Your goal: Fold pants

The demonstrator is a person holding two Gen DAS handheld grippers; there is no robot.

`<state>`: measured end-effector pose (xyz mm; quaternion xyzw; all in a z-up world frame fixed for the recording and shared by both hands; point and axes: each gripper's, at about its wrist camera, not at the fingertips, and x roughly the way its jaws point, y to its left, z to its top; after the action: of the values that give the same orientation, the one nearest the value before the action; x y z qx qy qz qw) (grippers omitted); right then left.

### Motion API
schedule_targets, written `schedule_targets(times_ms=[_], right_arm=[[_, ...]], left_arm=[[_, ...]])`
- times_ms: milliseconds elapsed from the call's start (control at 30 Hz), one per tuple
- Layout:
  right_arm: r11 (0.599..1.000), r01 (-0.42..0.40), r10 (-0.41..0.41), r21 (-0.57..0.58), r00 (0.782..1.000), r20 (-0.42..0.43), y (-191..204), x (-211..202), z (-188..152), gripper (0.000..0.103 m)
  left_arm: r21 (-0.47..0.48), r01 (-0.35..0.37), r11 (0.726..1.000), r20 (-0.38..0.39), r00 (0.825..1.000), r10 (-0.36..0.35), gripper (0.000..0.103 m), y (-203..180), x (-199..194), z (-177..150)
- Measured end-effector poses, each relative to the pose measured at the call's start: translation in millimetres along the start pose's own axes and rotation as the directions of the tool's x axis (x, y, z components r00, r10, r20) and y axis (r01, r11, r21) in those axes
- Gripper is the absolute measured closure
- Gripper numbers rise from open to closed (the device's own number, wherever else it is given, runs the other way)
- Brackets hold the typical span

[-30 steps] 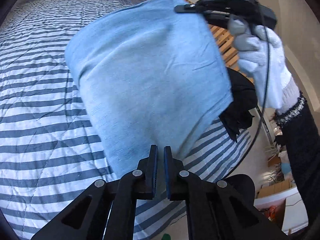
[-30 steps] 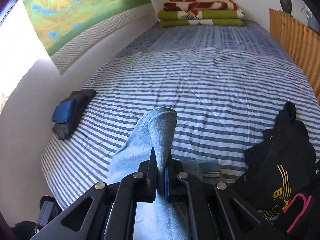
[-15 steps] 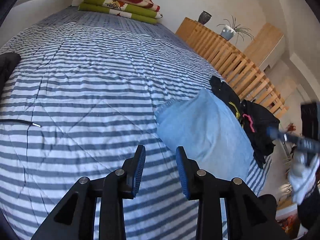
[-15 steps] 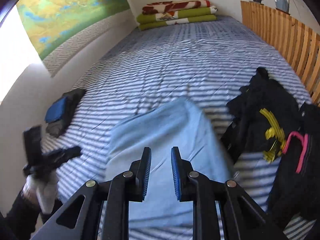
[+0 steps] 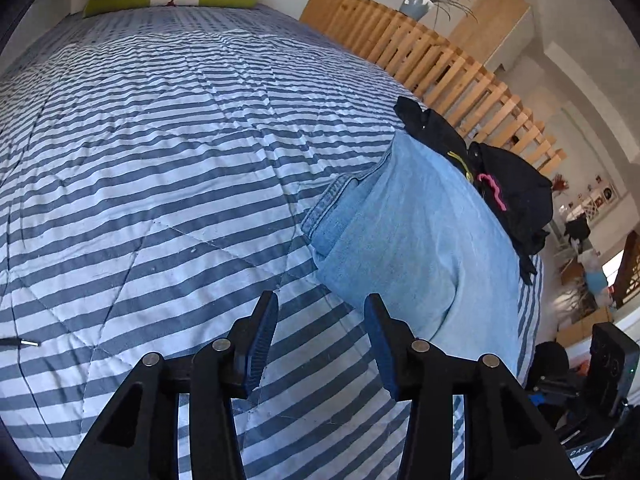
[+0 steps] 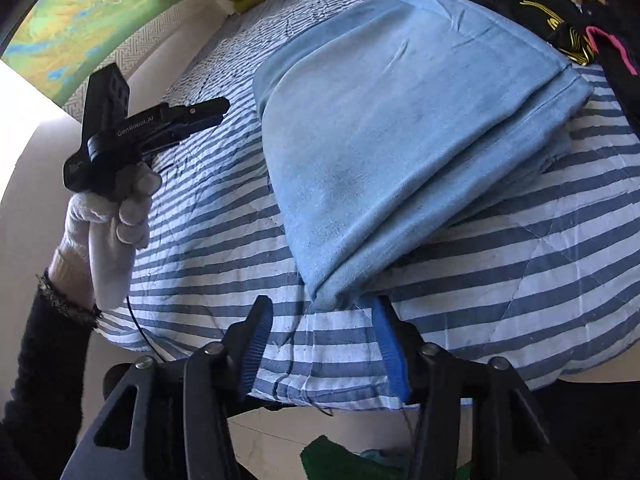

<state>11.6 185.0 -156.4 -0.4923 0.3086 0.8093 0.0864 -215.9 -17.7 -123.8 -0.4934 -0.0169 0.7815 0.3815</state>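
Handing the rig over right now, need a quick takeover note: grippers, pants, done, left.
Left gripper: jaws opening, nothing between them, over bare striped bedspread beside the pants.
Right gripper: jaws opening, nothing gripped; the near corner of the pants lies just past its fingertips.
Blue pants: folded in stacked layers, flat near the bed's foot edge, waistband end toward the black clothes pile.
Done: fold laid down, both grippers released.
Left: judging by the layers, perhaps one more fold or tidying the edges, if a smaller bundle is wanted.
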Motion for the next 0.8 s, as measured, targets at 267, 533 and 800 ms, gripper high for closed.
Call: schedule_targets(times_ms=[267, 533, 800], right_arm=[[0.995, 0.080, -0.081, -0.056, 0.997, -0.004, 6, 16, 12, 0.086], [0.995, 0.049, -0.046, -0.092, 0.998, 0.030, -5, -10, 24, 0.094], [0.999, -0.014, 0.018, -0.037, 0.995, 0.095, -17, -49, 39, 0.096]], left_arm=[[0.100, 0.008, 0.995, -0.057, 0.998, -0.002, 0.056, -14, 30, 8], [0.158, -0.006, 0.987, -0.056, 0.998, 0.015, 0.096, -36, 40, 18], [0.235, -0.066, 0.970, 0.016, 0.998, 0.064, 0.100, -58, 4, 43]])
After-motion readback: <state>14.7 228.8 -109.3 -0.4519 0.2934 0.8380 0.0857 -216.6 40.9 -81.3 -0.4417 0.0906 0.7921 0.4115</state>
